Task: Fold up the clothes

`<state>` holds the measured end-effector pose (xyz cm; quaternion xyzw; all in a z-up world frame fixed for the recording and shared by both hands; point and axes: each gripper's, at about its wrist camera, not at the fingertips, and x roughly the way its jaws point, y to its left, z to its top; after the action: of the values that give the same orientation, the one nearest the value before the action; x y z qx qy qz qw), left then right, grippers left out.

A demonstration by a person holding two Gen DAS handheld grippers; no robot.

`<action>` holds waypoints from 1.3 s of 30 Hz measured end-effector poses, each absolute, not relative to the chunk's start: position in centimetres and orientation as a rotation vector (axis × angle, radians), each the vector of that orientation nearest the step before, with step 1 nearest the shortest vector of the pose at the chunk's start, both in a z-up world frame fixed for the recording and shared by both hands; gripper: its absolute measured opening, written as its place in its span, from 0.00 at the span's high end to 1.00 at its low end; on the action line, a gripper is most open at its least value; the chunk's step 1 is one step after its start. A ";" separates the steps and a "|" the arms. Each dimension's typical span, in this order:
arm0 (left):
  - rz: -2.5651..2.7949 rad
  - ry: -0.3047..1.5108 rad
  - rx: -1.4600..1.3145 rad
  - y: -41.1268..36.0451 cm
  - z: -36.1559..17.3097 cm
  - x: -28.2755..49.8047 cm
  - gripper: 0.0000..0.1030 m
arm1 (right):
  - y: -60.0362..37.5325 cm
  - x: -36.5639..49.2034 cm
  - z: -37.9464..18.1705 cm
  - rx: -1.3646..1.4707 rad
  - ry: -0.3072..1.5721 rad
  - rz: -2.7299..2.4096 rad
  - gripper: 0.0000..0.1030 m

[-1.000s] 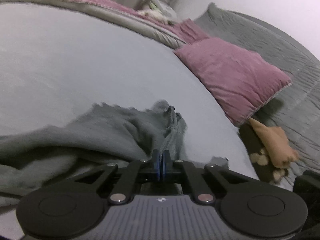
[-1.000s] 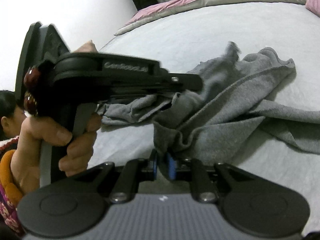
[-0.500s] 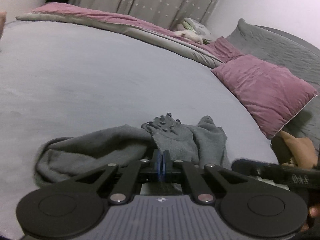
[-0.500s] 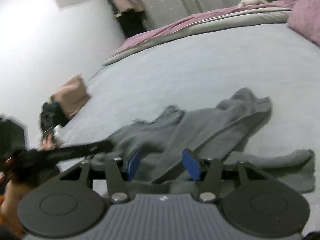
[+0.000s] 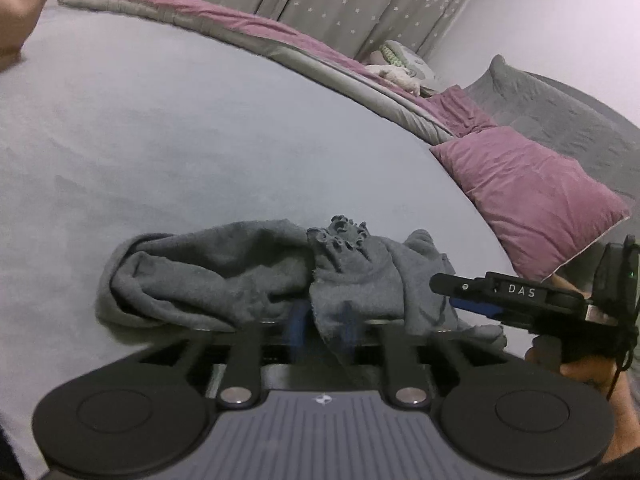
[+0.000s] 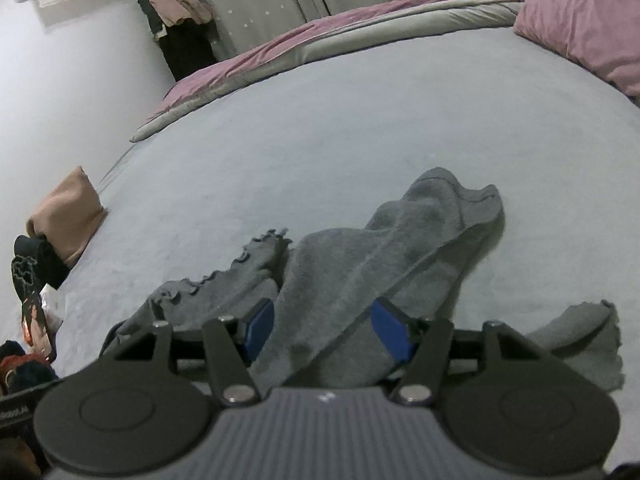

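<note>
Left claw (image 5: pixel 322 326) blurred behind garment (image 5: pixel 224 276)

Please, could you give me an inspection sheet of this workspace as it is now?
Surface: grey sheet, mostly smooth.
Job's things: grey garment, crumpled, not yet folded.
Clutter: tan folded cloth at the far left; pink pillow at the right.
Grippers: left gripper open, blurred, garment draped between its fingers; right gripper wide open around the garment.
Cables: thin black cord hangs by the right gripper.
Surroundings: starred curtain, quilt, hung clothes.
</note>
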<state>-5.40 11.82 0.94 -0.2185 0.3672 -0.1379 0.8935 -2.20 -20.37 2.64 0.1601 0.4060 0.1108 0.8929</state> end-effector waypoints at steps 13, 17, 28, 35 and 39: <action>-0.350 0.880 -0.471 9.9 -1.7 -1.4 0.40 | -19.1 -0.7 2.9 0.347 0.829 0.197 0.28; -0.377 0.888 -0.538 10.3 -3.0 -1.0 0.43 | -19.4 -0.4 2.5 0.343 0.833 0.178 0.27; -0.392 0.800 -0.539 10.5 -1.4 -2.6 0.99 | -20.4 1.5 0.7 0.313 0.840 0.079 0.26; -0.238 0.759 -0.395 10.9 0.0 -6.2 0.99 | -19.4 1.7 1.3 0.250 0.766 0.106 0.26; -0.206 0.743 -0.346 11.5 0.6 -7.2 0.99 | -18.6 2.0 1.1 0.245 0.765 0.134 0.26</action>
<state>-7.16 11.48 0.59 -0.1677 0.3604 -0.0998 0.9122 2.03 -18.56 1.06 0.1191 0.3722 0.0654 0.9181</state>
